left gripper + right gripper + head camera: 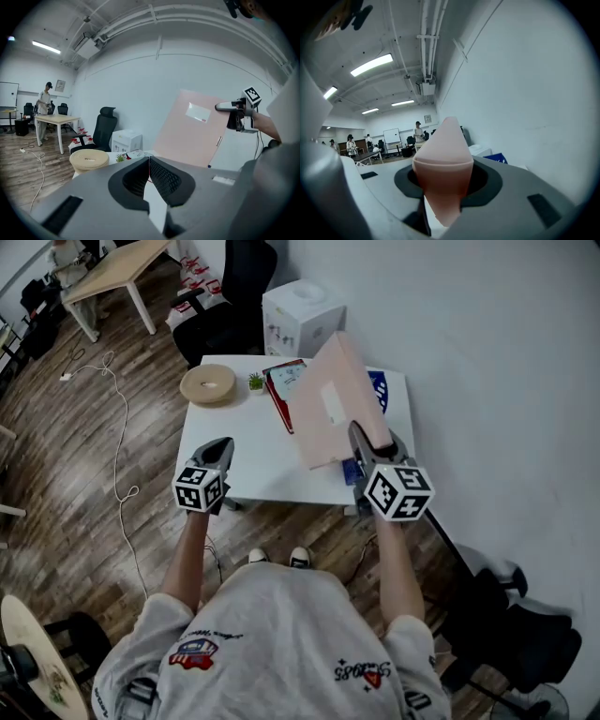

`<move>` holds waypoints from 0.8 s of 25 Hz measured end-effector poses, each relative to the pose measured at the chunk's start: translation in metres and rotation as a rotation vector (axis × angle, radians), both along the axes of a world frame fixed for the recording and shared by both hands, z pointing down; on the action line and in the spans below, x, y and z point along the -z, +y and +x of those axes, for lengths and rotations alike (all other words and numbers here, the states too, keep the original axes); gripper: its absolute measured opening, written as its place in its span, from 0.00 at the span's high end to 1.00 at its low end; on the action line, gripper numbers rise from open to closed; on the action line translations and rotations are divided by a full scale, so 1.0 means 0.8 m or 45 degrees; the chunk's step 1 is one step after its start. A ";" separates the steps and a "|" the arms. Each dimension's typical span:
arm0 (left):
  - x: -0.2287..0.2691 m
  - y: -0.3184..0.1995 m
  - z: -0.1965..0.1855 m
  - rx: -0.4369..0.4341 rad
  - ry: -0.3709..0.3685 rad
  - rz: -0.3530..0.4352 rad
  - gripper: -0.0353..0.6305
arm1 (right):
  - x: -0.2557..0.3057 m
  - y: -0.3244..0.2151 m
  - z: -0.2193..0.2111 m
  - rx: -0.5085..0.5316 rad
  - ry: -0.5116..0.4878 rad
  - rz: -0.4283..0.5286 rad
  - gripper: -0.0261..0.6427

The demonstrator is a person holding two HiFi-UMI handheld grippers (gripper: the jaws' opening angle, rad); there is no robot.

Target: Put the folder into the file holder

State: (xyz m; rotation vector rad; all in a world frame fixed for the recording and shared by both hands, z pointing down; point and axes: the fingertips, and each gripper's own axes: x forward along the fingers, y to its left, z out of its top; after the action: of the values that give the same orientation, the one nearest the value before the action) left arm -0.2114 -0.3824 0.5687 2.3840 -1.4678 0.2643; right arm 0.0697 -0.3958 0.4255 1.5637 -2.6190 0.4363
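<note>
A large pink folder (pixel 333 404) is held up at a tilt above the right half of the white table (pixel 244 460). My right gripper (pixel 363 434) is shut on its near lower edge. In the right gripper view the folder (pixel 443 173) fills the space between the jaws. A blue file holder (pixel 379 390) shows partly behind the folder at the table's right side. My left gripper (pixel 221 448) hovers over the table's front left, shut and empty. In the left gripper view, past the left gripper (pixel 149 164), the folder (pixel 194 129) stands at the right.
A beige round roll (pixel 208 383), a small plant (pixel 255 382) and a red book (pixel 278 390) lie at the table's far side. Beyond it stand a white box (pixel 302 315) and a black chair (pixel 230 292). The wall runs along the right; a cable (pixel 117 456) trails on the floor.
</note>
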 end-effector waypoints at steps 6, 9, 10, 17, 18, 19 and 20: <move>0.008 -0.001 0.004 -0.038 0.007 0.020 0.94 | 0.095 -0.005 0.047 -0.144 -0.082 0.211 0.72; 0.009 0.000 0.005 -0.053 0.010 0.023 0.94 | 0.144 0.003 0.077 -0.222 -0.151 0.317 0.72; 0.009 0.001 0.006 -0.059 0.012 0.023 0.94 | 0.159 0.008 0.086 -0.243 -0.172 0.351 0.72; 0.005 -0.002 0.030 -0.124 0.029 0.017 0.94 | 0.218 0.044 0.145 -0.349 -0.151 0.485 0.72; 0.004 -0.003 0.036 -0.138 0.031 0.015 0.94 | 0.220 0.049 0.151 -0.360 -0.129 0.492 0.72; 0.003 -0.004 0.042 -0.152 0.033 0.012 0.94 | 0.219 0.053 0.156 -0.369 -0.109 0.496 0.72; 0.002 -0.005 0.048 -0.165 0.037 0.009 0.94 | 0.218 0.057 0.161 -0.380 -0.091 0.496 0.72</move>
State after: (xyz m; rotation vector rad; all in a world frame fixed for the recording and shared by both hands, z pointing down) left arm -0.1728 -0.3864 0.5672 2.4822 -1.3052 0.2540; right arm 0.1985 -0.3500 0.2513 2.1042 -2.6466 -0.0137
